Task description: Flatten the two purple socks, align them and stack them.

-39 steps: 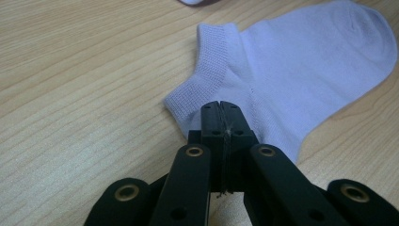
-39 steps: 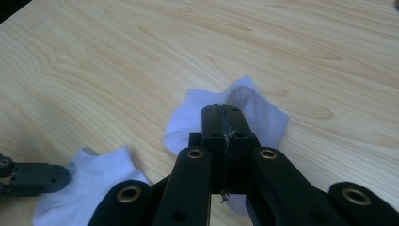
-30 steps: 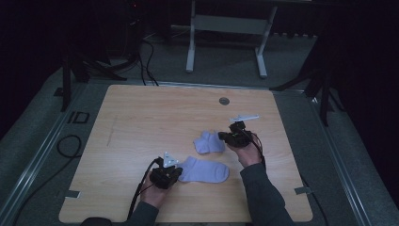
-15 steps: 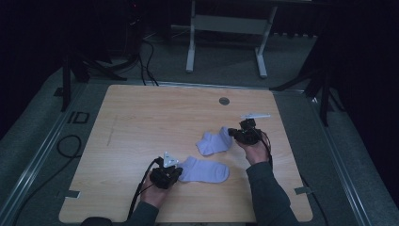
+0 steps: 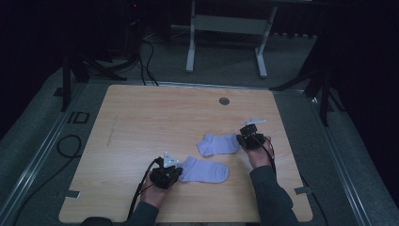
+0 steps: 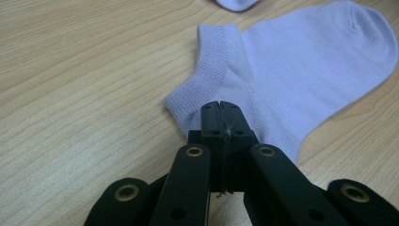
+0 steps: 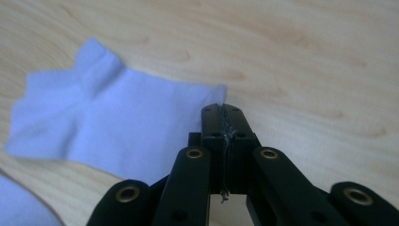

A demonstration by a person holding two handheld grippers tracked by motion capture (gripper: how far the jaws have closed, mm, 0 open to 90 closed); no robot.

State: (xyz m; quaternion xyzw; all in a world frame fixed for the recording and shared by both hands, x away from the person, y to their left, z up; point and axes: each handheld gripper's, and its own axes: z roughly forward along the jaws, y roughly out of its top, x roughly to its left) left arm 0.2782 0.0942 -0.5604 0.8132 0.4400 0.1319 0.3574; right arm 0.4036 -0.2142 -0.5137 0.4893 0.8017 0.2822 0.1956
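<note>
In the lower middle of the high view, the left gripper (image 5: 175,171) is clamped on the heel edge of the near sock (image 5: 205,170), which lies flat on the table (image 5: 141,127). Just above and right, the right gripper (image 5: 241,140) pinches the toe end of the far sock (image 5: 217,144), also lying flat; the socks sit close together.

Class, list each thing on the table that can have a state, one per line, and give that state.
Near sock: flat on the table, heel pinched.
Far sock: flat, slightly rumpled, toe edge pinched.
Left gripper: jaws shut on the near sock's heel.
Right gripper: jaws shut on the far sock's edge.
Table: level, bearing both socks.
</note>
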